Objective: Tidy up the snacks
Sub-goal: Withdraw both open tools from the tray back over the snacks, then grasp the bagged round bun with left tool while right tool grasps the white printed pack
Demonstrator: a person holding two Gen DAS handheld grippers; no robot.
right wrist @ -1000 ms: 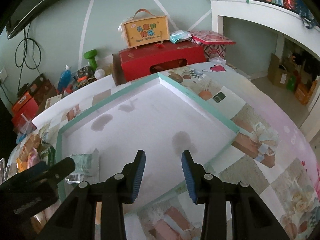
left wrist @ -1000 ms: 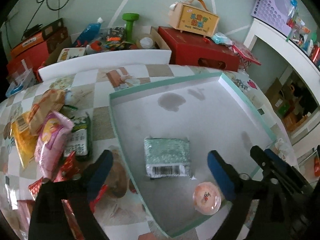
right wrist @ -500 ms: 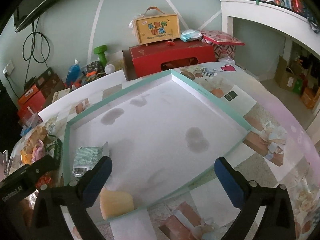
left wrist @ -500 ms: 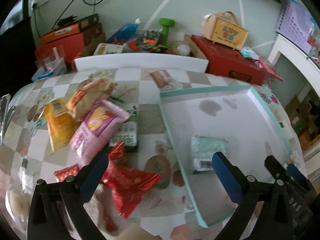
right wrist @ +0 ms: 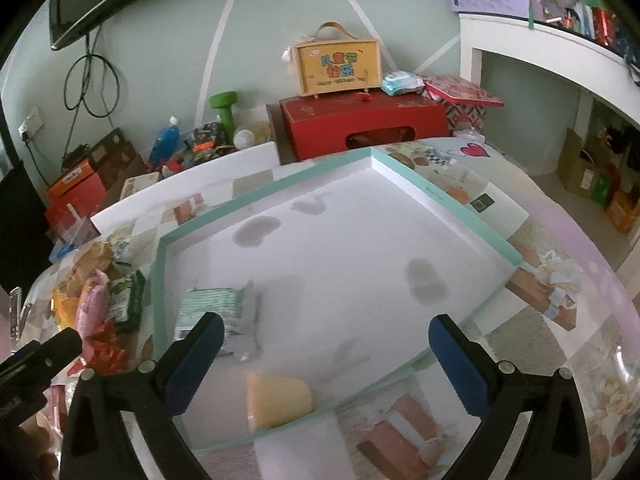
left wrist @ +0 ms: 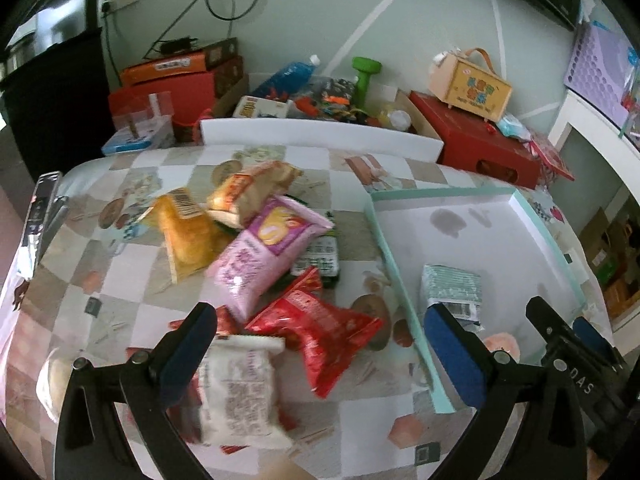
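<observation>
My left gripper (left wrist: 320, 340) stands open above a pile of snack packets on the patterned cloth: a red packet (left wrist: 320, 328), a pink one (left wrist: 268, 256), a white one (left wrist: 240, 392) and an orange one (left wrist: 184, 236). Nothing is between its fingers. To the right lies the teal-rimmed tray (left wrist: 394, 264), holding a green-white packet (left wrist: 452, 288) and a peach cup (left wrist: 500, 344). My right gripper (right wrist: 326, 336) hangs open over the tray's (right wrist: 440, 196) near part, empty. A yellowish cup (right wrist: 278, 400) lies on its side just below it, with the green-white packet (right wrist: 212, 312) to its left.
Behind the table stand a red box (right wrist: 360, 128) with a wooden case (right wrist: 336, 64) on top, a green dumbbell (left wrist: 364, 76), a blue bottle (left wrist: 288, 76) and orange boxes (left wrist: 172, 68). A white shelf (right wrist: 520, 40) is on the right. A metal object (left wrist: 40, 208) lies at the table's left edge.
My left gripper has swung left, from over the tray to over the snack pile. My right gripper's jaws have gone from nearly shut to wide open, and the cup now lies in the tray.
</observation>
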